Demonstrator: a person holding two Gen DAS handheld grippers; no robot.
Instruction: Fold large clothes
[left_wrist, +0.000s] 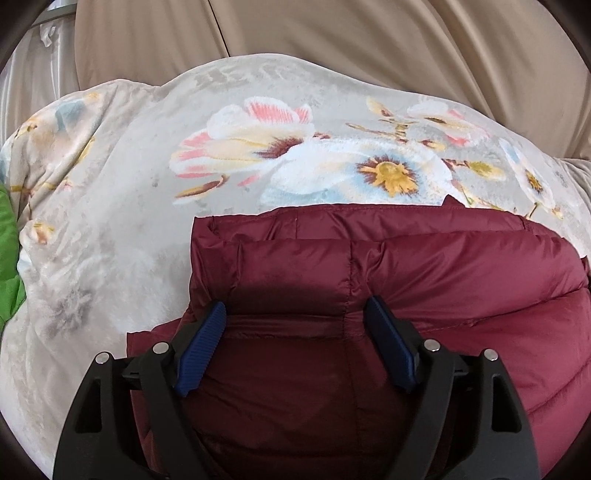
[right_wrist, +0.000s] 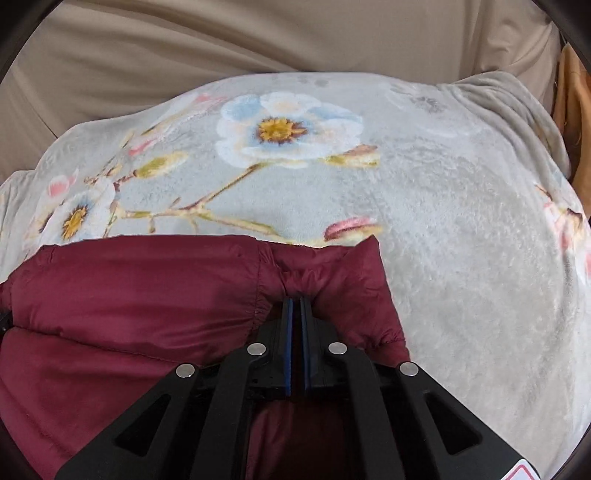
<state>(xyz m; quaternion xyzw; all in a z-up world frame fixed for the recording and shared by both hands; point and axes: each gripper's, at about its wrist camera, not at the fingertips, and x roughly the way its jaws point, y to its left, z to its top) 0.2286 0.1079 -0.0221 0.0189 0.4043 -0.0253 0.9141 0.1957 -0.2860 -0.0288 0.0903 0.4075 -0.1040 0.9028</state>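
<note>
Floral blanket (left_wrist: 110, 221) under beige drapes (left_wrist: 406, 44); maroon jacket (left_wrist: 424, 266) lying on blanket, partly folded.
Right claw (right_wrist: 296, 301) pinched tight on jacket's far edge fabric; left claw (left_wrist: 295, 314) spread wide over jacket, gripping nothing. Probably mid-fold: next, closing left claw on jacket's edge, then carrying both corners across together. Green cloth (left_wrist: 9, 258) left of blanket.

The jacket (left_wrist: 406, 295) lies on the blanket (left_wrist: 110, 221), directly below my two grippers. Beyond the blanket's far edge hangs a curtain (left_wrist: 369, 29). Another garment (left_wrist: 9, 258) lies at the blanket's left edge. My right fingers (right_wrist: 286, 332) sit at the jacket's right corner.
</note>
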